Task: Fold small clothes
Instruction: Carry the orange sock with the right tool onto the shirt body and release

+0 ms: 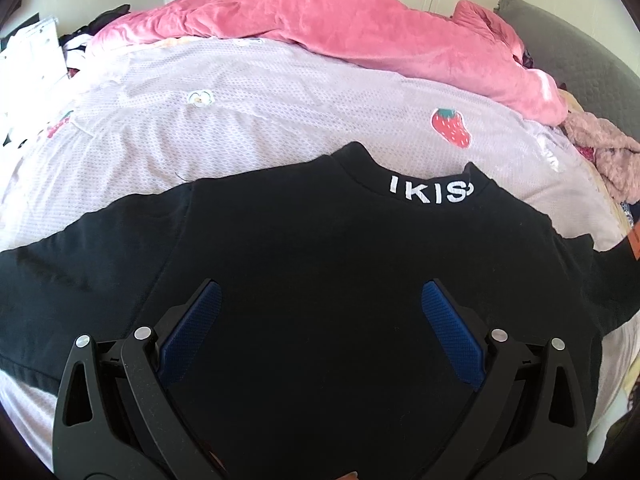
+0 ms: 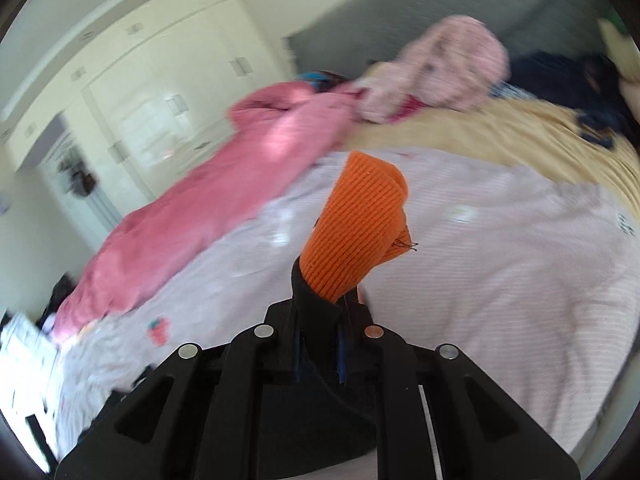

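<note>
A small black top with white letters on its collar lies flat on the pale lilac bedspread. My left gripper hangs open over the middle of the top, its blue pads wide apart with nothing between them. In the right wrist view my right gripper is shut on the top's black sleeve, whose orange ribbed cuff sticks up past the fingertips, lifted off the bed. That view is tilted and blurred. An orange cuff edge shows at the far right of the left wrist view.
A pink plush blanket lies bunched across the far side of the bed. A pale pink fuzzy garment and dark clothes lie by the grey headboard. A yellow sheet borders the bedspread. White wardrobes stand behind.
</note>
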A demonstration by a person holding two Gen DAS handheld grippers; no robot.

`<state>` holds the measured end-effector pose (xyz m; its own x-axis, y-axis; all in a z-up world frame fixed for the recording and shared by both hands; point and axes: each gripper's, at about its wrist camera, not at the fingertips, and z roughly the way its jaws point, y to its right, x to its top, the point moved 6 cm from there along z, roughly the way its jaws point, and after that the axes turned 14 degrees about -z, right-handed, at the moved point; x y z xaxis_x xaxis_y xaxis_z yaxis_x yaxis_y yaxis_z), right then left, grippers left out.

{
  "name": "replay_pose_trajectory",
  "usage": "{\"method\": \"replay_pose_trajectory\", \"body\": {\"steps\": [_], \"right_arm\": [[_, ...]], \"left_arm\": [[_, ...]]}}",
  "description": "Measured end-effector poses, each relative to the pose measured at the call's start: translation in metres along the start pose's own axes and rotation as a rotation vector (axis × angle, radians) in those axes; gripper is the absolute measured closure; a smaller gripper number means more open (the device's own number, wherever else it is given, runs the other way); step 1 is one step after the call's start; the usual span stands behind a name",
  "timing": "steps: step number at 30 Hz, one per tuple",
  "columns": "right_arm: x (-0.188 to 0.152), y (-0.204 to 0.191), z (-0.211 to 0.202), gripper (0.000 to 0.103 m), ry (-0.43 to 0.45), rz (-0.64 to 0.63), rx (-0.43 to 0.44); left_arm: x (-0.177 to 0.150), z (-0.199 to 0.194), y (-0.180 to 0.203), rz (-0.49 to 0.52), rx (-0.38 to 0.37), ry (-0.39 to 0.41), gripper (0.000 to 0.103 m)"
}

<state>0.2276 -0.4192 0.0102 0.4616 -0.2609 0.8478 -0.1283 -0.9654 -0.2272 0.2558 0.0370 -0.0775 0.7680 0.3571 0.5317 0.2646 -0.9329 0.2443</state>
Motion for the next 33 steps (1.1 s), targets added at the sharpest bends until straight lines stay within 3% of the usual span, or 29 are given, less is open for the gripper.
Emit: {"method": "replay_pose_trajectory", "body": {"steps": [7,14,23,25,27,30,33], "right_arm": [[-0.016,-0.118,-0.003,0.091,-0.002,-0.187,0.236],[-0.065,-0.201,0.009,0.091,-0.099,-0.36,0.335],[-0.102,-0.235,0.013,0.089,-0.163,-0.453,0.374],[-0.105,-0.236,0.016,0.085,-0.179,-0.469,0.392],[-0.108,-0.237,0.013,0.063,-0.191,-0.466,0.423],[-0.104,-0.242,0.006,0.061,-0.167,-0.477,0.469],[-0.094,-0.236,0.0,0.061,-0.131,-0.471,0.458]], "left_arm": [[0.006,-0.006,-0.01,-0.036,-0.02,0.001,0.009],[0.005,-0.004,-0.012,-0.055,-0.051,-0.013,0.009],[0.0,-0.004,-0.005,-0.052,-0.1,-0.035,0.009],[-0.001,-0.004,-0.004,-0.054,-0.103,-0.038,0.009],[-0.002,-0.003,-0.005,-0.057,-0.11,-0.043,0.009],[-0.002,-0.003,-0.005,-0.063,-0.116,-0.046,0.009],[-0.004,-0.002,-0.005,-0.07,-0.129,-0.058,0.009]]}}
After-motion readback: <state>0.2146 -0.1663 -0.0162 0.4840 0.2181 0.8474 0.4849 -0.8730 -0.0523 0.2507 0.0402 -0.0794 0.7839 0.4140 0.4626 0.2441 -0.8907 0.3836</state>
